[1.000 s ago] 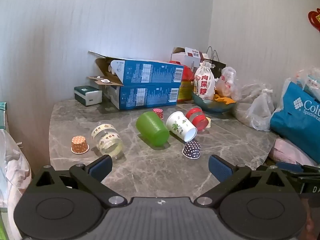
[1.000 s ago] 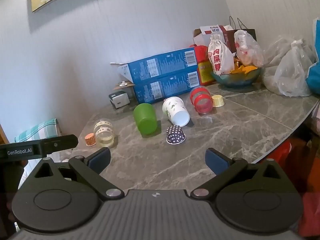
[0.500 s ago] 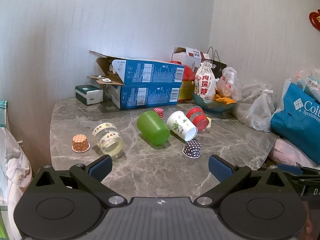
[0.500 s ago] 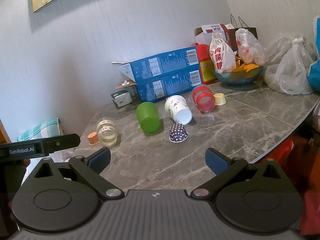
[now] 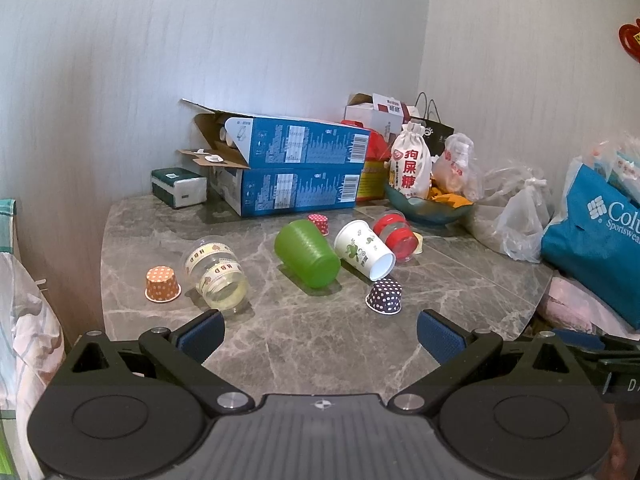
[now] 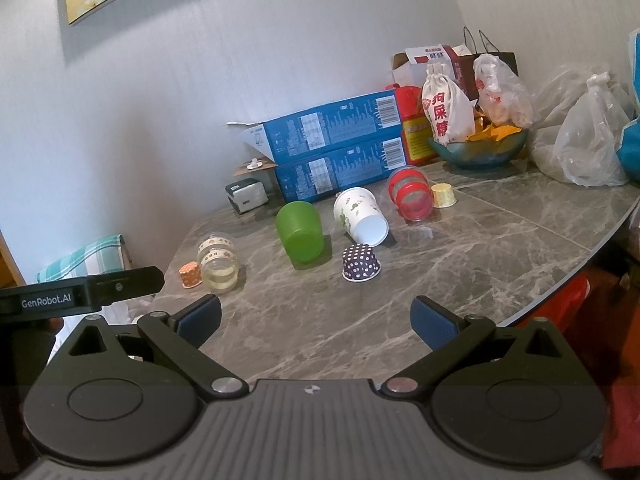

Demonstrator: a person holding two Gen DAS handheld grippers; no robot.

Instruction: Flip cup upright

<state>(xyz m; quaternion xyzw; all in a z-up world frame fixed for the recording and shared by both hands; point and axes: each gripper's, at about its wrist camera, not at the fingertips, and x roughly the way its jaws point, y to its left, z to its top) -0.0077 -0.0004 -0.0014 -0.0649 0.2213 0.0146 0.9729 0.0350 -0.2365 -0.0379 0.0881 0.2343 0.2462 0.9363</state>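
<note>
Fingers of the left gripper [image 5: 320, 334] are spread wide and nothing is held; the right gripper [image 6: 316, 322] is spread wide too and nothing is gripped; ahead of both, well apart from the fingers, the green cup [image 5: 307, 254] [image 6: 300, 236] is seen lying on its side on the marble table [image 5: 320, 336]; just right of it the white paper cup [image 5: 365, 249] is tipped over.

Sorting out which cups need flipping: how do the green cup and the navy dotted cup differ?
The green cup lies on its side; the navy dotted cup stands upside down on its rim. The green cup is plain and larger; the navy dotted cup is small with white dots. Both rest on the marble table, untouched.
</note>
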